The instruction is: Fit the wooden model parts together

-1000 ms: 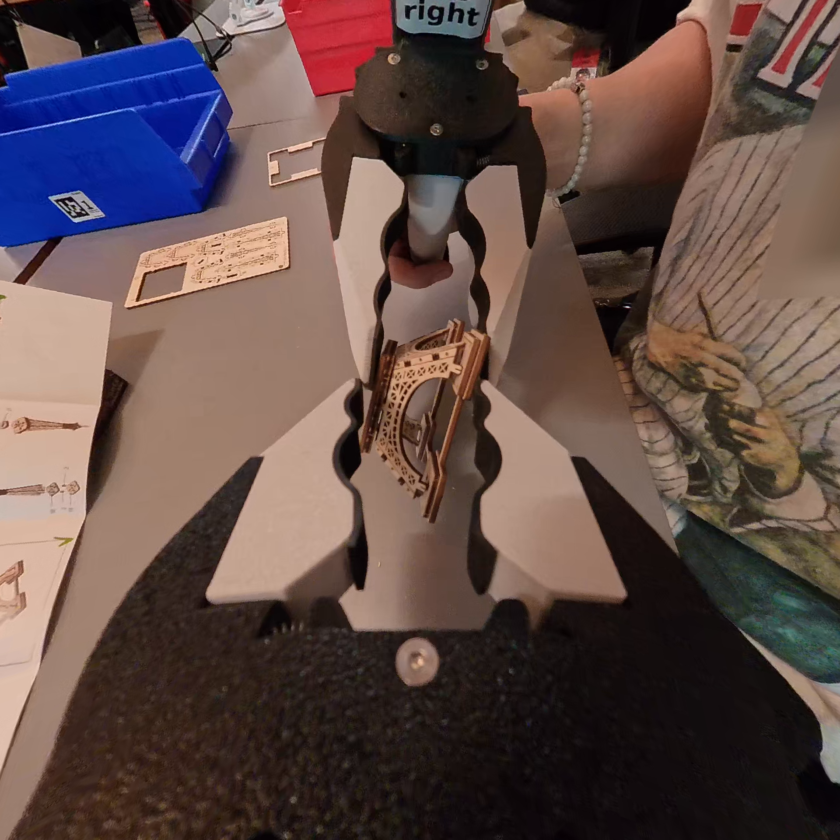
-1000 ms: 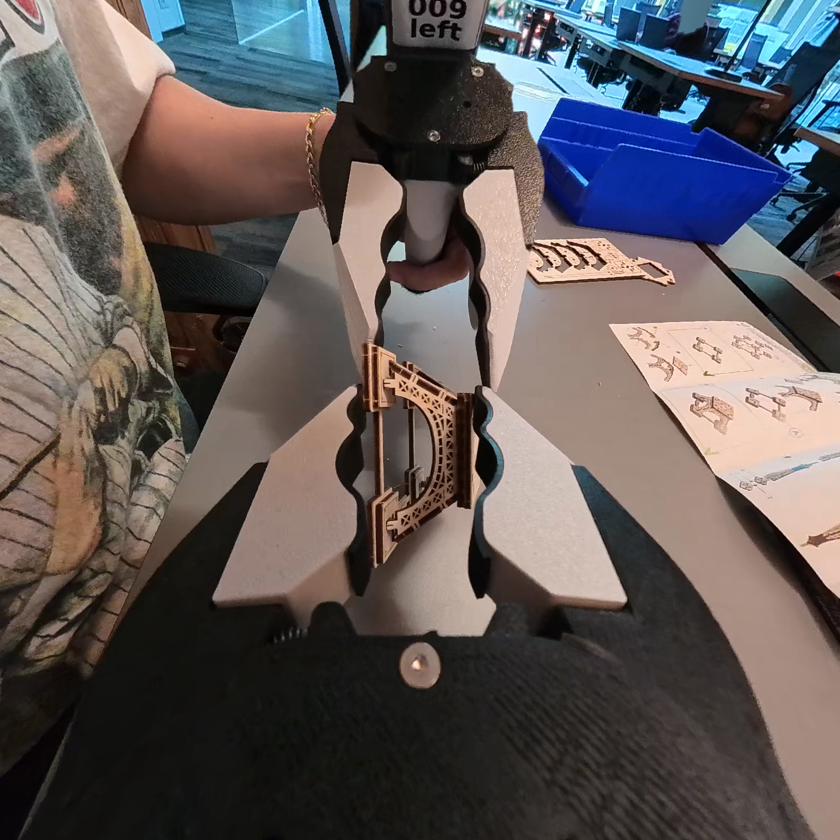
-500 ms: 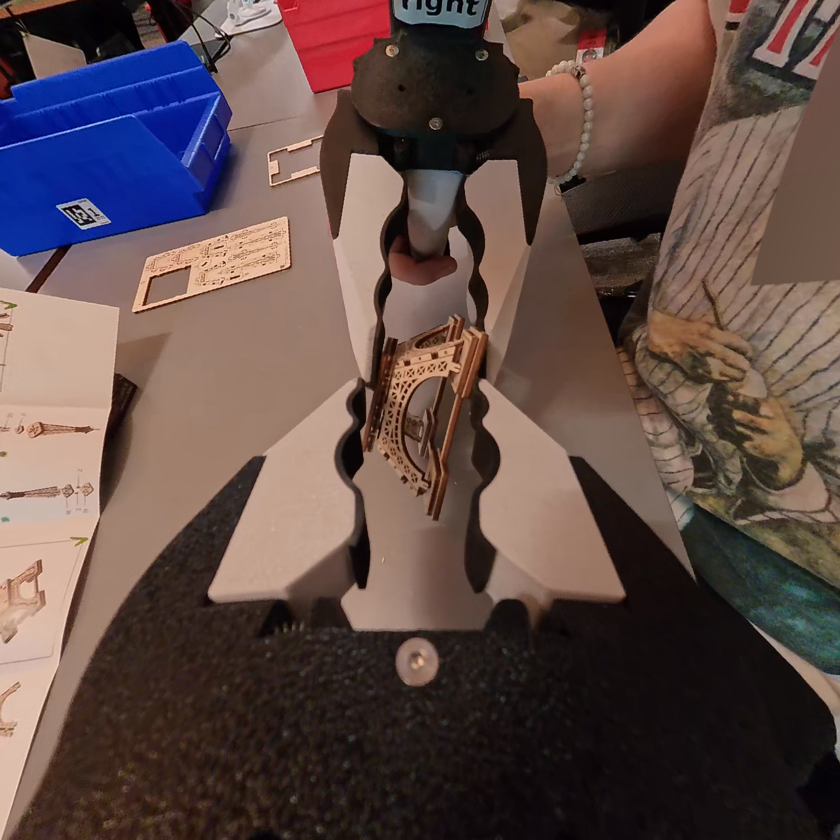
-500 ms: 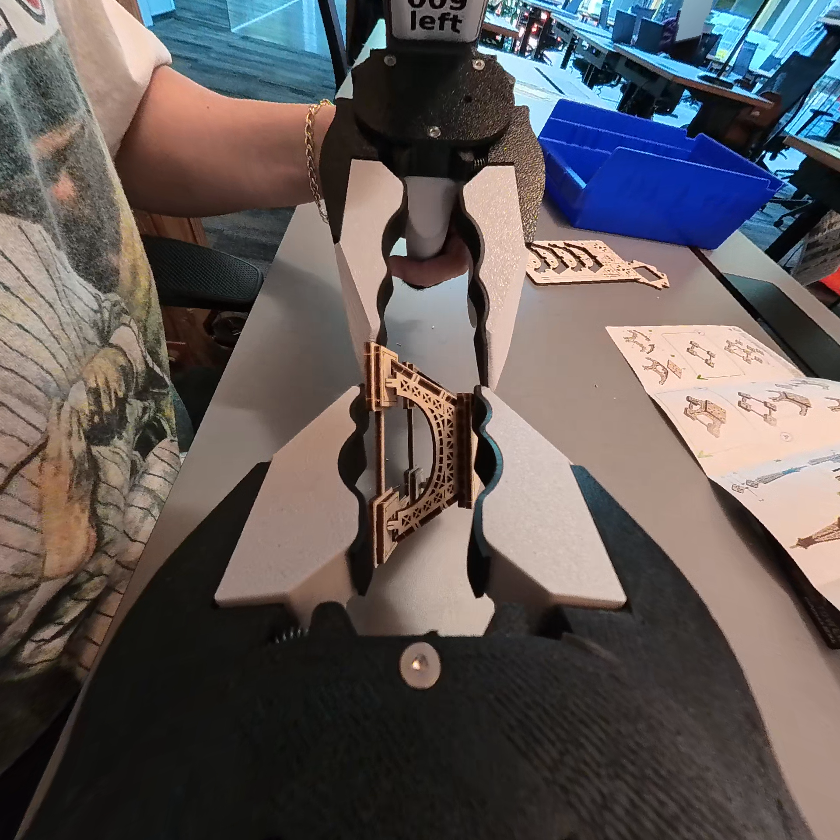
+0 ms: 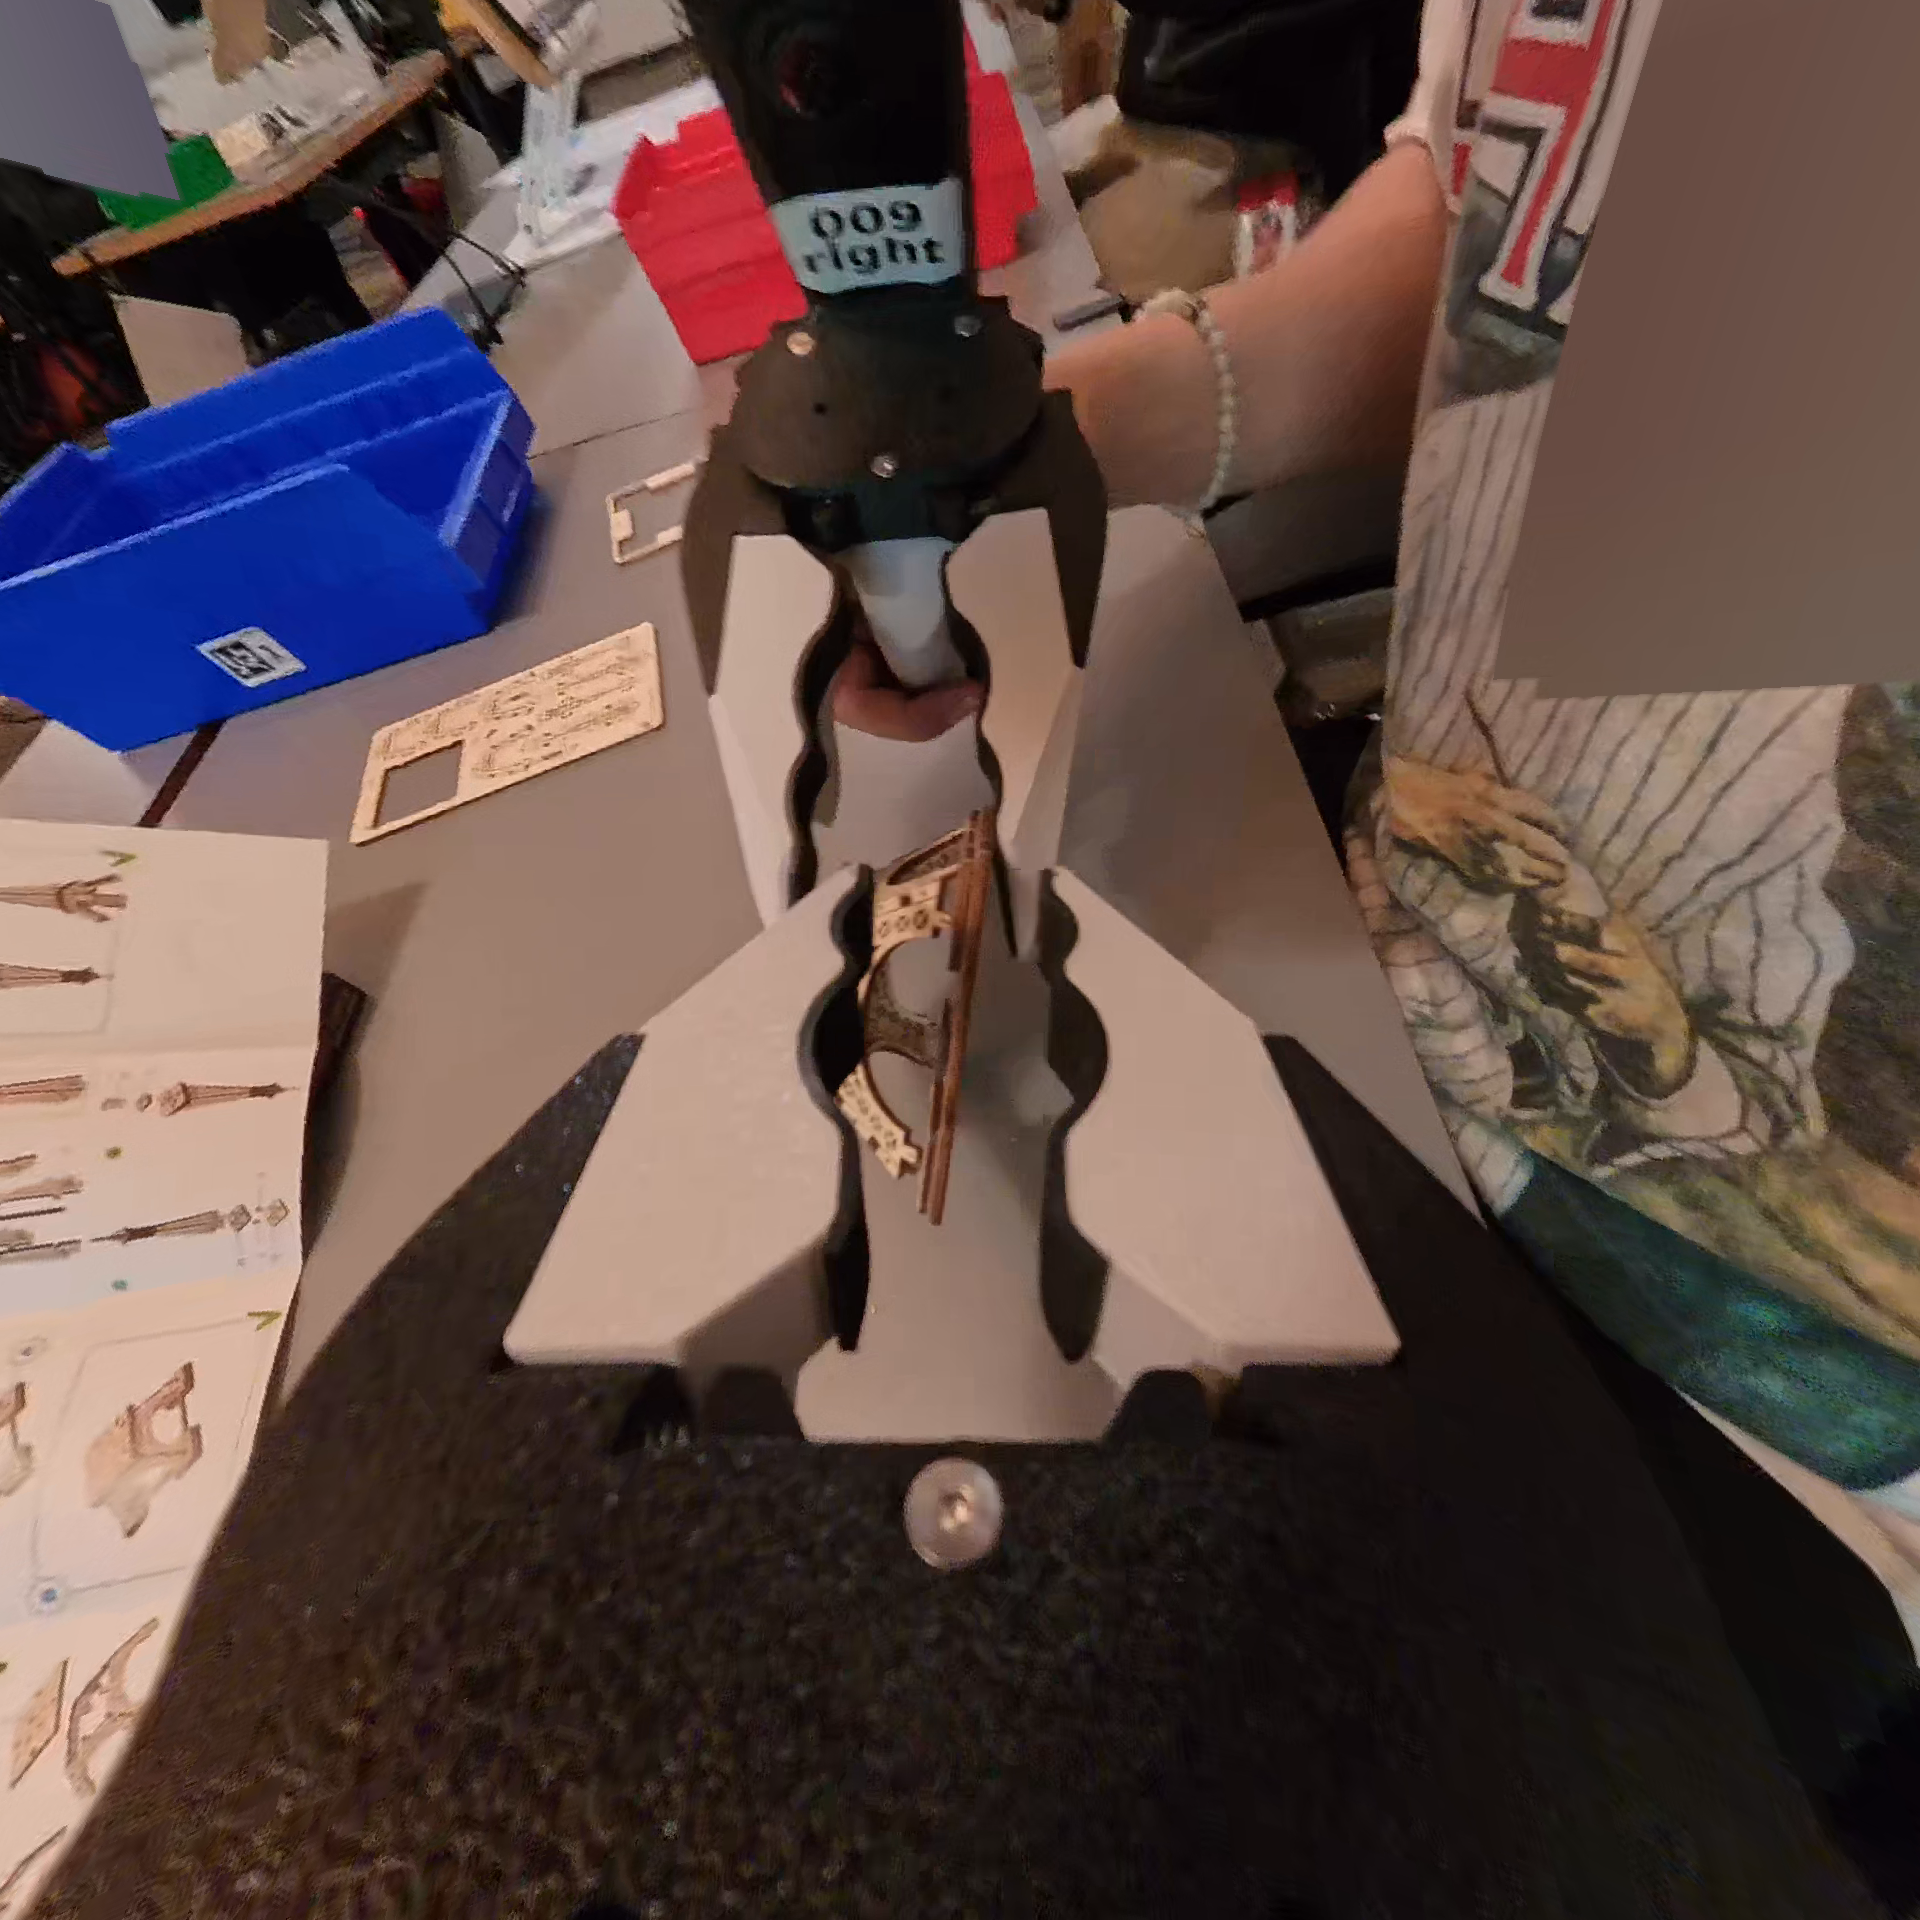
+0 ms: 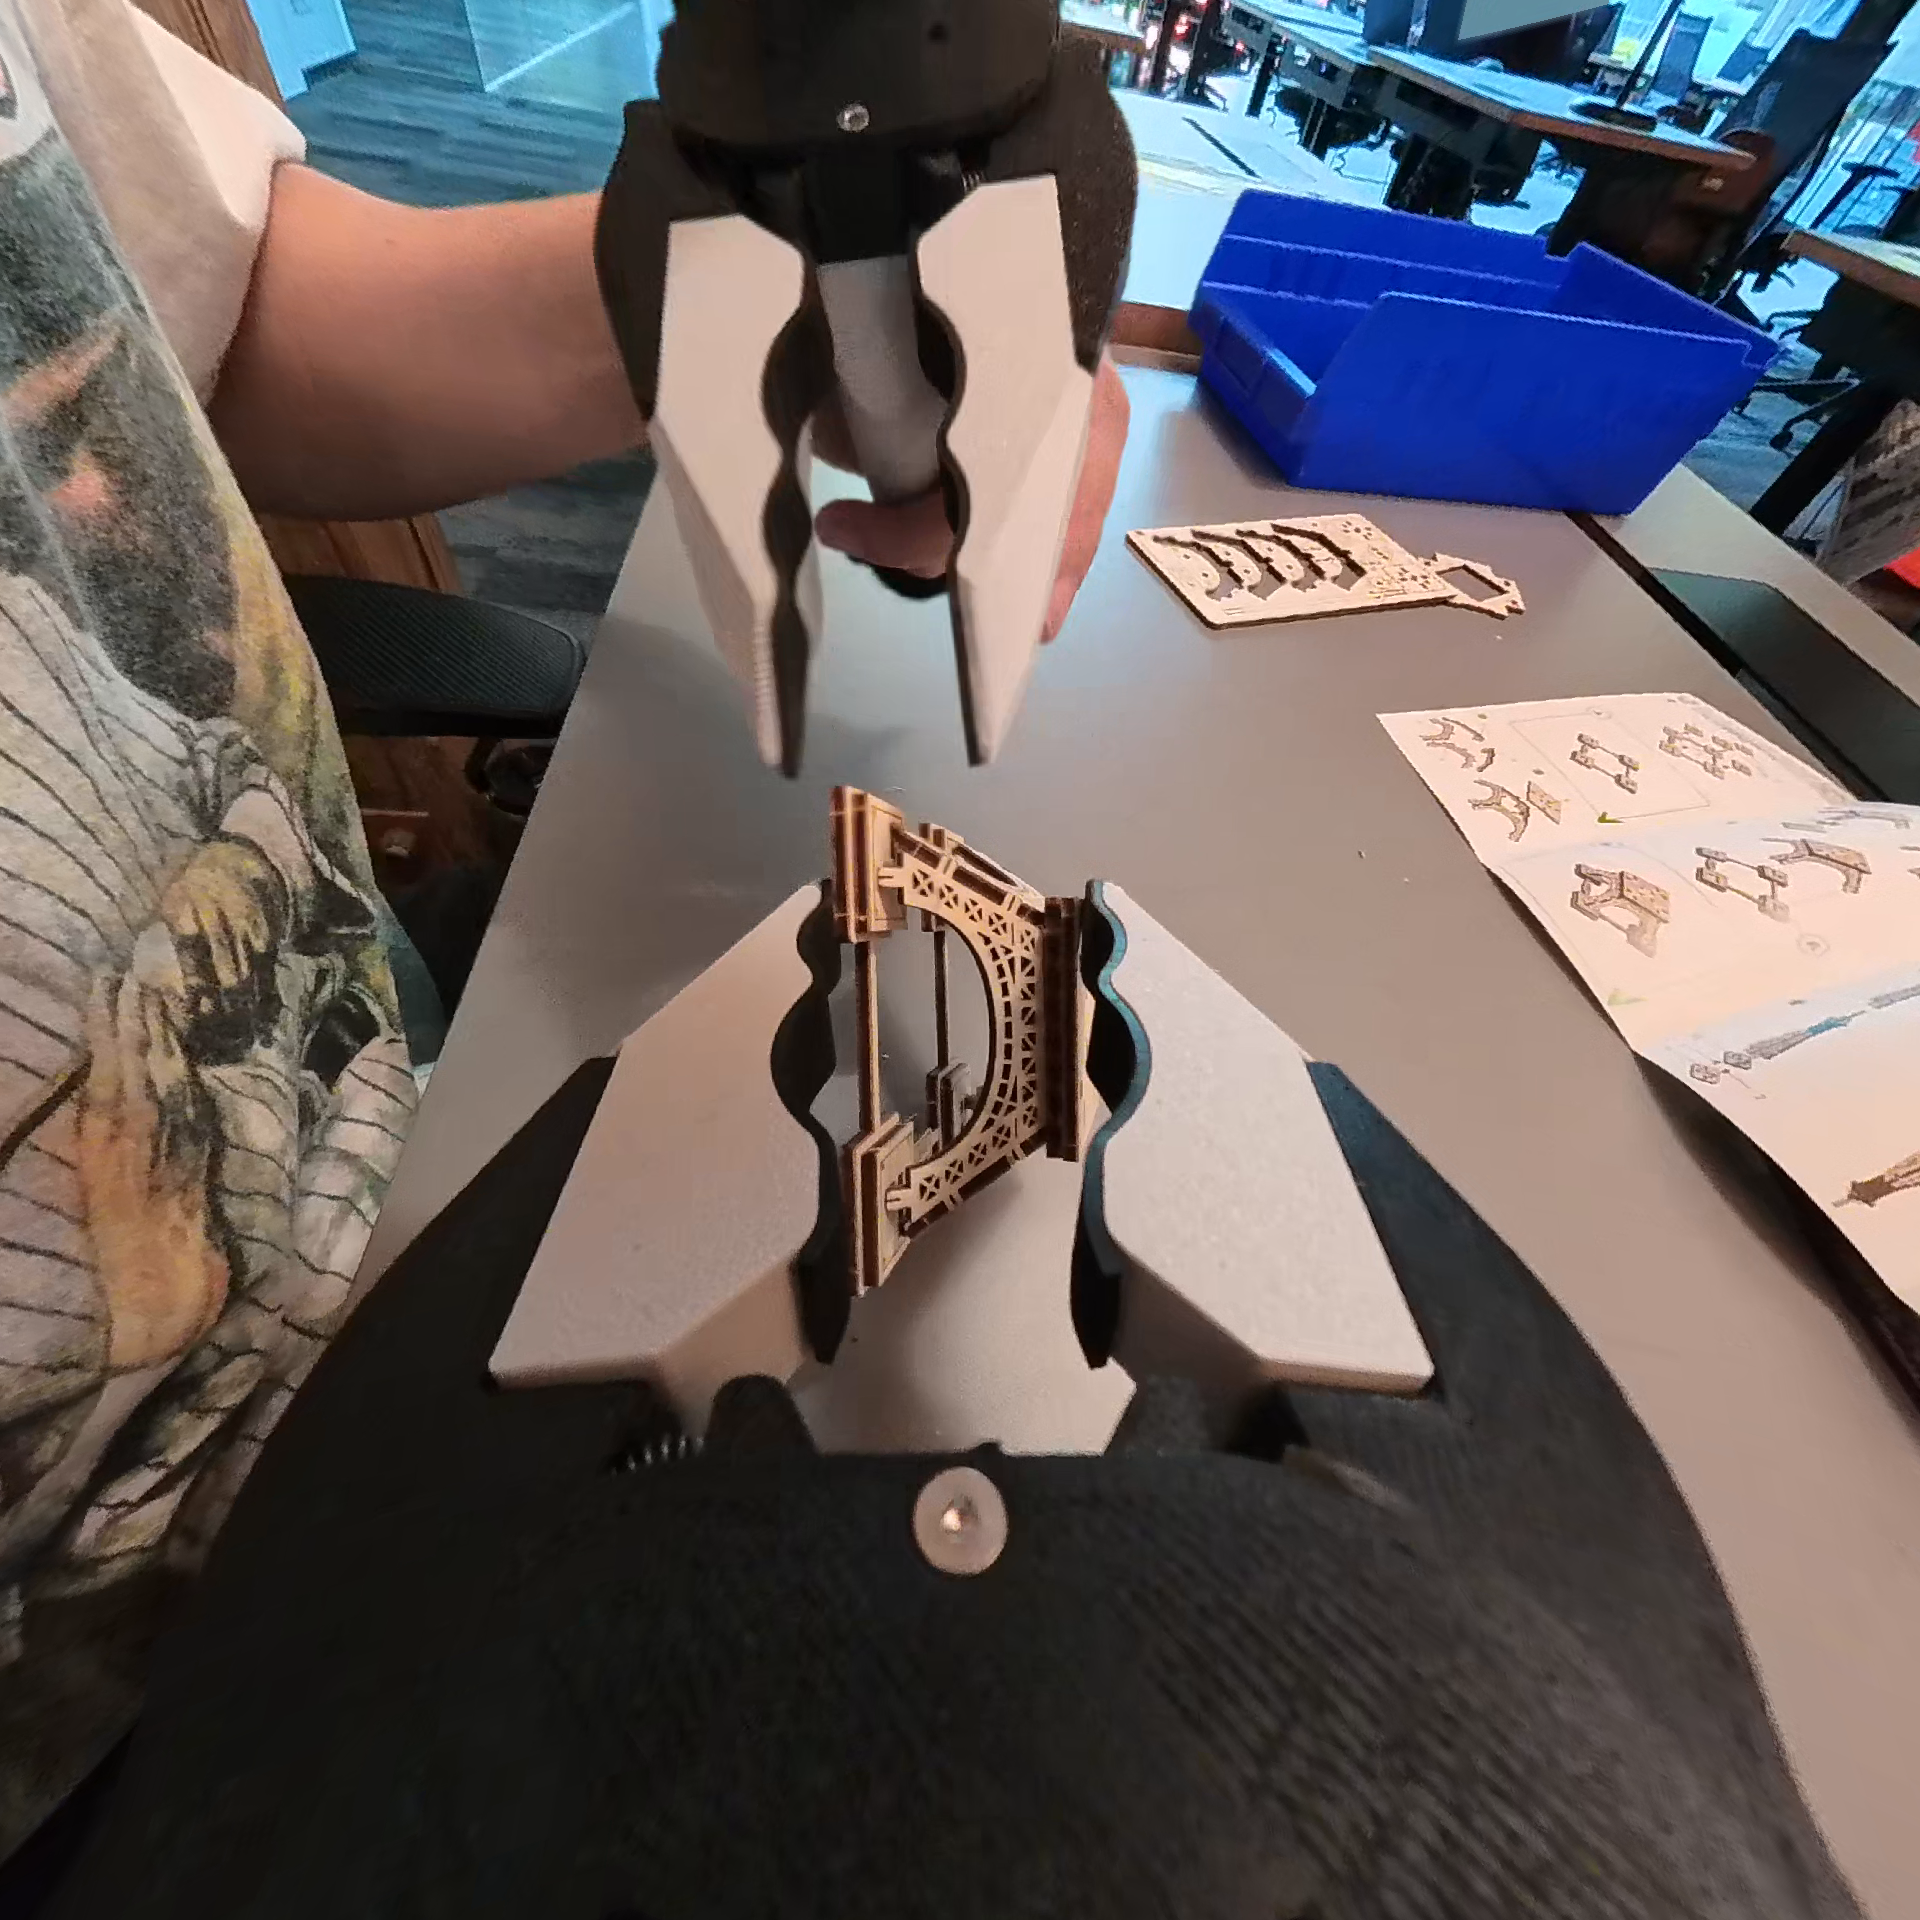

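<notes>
Two grippers face each other over the table [image 6: 1195, 831]. Right gripper [image 6: 951, 1101] clamps the arch [image 6: 966, 1039], a lattice wooden sub-assembly, between its fingers, clear of the tabletop. Left gripper [image 6: 878, 758] hangs just beyond the arch's top edge, jaws parted a little, gripping nothing. Spare part sheet [image 6: 1320, 571] lies by the blue bin [image 6: 1455, 364]. Risk: squeezing across thin lattice could snap a joint; a skewed approach may twist the arch out of the grip.

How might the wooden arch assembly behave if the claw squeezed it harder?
Probably fragile: the wooden arch assembly is thin open latticework, so struts could snap. Likely light and stiff: the right claw holds it by its edges without visible sag. Its slotted joints may slip apart if twisted.
</notes>
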Available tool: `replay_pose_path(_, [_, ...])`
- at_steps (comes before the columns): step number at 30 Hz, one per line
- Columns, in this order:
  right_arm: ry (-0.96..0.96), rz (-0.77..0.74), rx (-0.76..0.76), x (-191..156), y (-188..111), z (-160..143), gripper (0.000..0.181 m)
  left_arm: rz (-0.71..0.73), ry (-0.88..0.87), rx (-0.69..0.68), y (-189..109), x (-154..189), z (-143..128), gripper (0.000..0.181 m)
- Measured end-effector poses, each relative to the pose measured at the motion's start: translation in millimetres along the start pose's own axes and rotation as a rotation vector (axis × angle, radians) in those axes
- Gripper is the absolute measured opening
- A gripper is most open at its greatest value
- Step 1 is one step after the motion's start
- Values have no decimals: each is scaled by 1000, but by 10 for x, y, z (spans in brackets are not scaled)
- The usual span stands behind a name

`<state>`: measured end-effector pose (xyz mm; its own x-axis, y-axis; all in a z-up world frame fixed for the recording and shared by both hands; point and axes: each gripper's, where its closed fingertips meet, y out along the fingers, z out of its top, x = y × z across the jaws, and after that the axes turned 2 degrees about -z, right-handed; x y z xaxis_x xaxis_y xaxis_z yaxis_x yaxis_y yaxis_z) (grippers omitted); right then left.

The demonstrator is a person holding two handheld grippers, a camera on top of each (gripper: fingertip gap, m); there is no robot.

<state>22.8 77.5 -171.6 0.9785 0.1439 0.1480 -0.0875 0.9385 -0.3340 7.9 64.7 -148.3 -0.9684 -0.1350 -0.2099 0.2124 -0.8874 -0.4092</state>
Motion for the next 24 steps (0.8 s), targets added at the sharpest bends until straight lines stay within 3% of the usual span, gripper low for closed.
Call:
replay_pose_path(1, [-9, 3, -5, -7, 7, 1, 44, -7, 5, -27, 18, 23, -20, 34])
replay_pose_path(6, [-23, 14, -18, -26, 37, 7, 44, 25, 70, -121, 80, 27, -133, 18])
replay_pose_path(24, [-19, 17, -51, -2, 93, 11, 44, 71, 53, -111, 41, -8, -156, 11])
